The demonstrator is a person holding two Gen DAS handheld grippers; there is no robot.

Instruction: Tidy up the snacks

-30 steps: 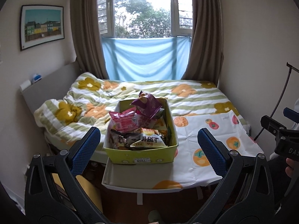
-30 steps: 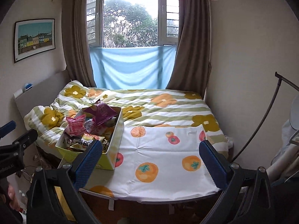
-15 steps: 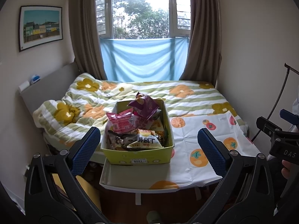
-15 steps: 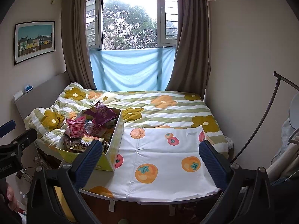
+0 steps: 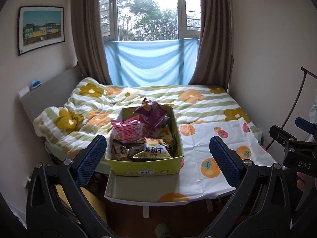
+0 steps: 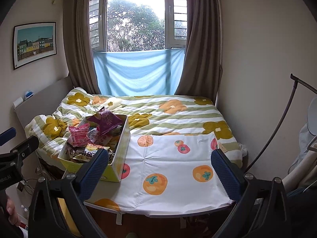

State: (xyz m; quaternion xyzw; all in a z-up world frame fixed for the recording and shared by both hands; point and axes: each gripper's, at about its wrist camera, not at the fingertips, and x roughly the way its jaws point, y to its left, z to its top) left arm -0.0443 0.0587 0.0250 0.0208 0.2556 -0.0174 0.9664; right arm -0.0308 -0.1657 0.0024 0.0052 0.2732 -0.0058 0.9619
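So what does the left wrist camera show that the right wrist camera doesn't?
Left wrist only: the box's front wall with its white label, the bare tabletop strip in front of it, and the right gripper at the right edge.

Right wrist only: the box's right side wall, the whole fruit-print cloth, and the left gripper at the left edge.

Both: the snack-filled box on the table, the flowered bed, the window, the blue sheet, the framed picture. Both grippers are open and empty.
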